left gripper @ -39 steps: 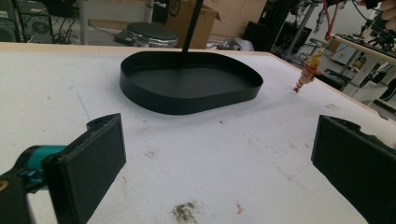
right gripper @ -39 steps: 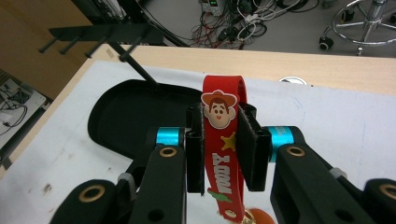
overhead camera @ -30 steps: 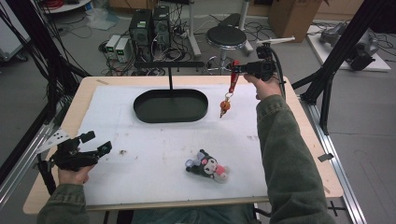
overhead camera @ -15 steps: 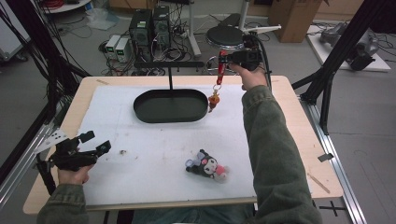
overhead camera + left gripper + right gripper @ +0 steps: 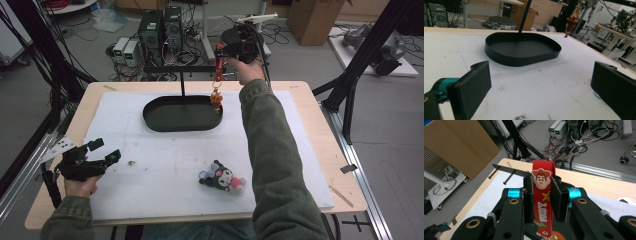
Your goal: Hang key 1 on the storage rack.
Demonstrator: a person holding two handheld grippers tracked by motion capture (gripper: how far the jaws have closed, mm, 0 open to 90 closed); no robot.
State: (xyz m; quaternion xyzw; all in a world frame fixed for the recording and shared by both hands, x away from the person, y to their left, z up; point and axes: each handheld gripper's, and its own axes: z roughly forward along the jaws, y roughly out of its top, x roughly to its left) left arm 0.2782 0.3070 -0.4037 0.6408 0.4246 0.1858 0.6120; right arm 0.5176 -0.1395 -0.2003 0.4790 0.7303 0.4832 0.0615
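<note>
Red Woody keychain strap [image 5: 543,202], clamped flat between the pads of the right gripper [image 5: 543,202], cartoon cowboy face at its top end, printed letters running down its length. Seen from above, same strap [image 5: 219,62] hanging straight down from that gripper [image 5: 226,50], held high over the table's far edge, small orange charm [image 5: 216,97] dangling at the bottom just above the right end of the black oval tray [image 5: 165,121]. Thin black post [image 5: 182,85] rising from the tray's far rim. Nearer, a dark plush toy with pink trim [image 5: 221,177] lying on the white foam mat [image 5: 150,190]. Left gripper [image 5: 107,156] low at the near left corner, jaws wide apart, nothing between. Mat scuffed and speckled, laid over a pale wooden tabletop [image 5: 320,100]. Beyond, grey floor with computer towers [image 5: 161,27], tangled cables, a cardboard box [image 5: 310,12].
</note>
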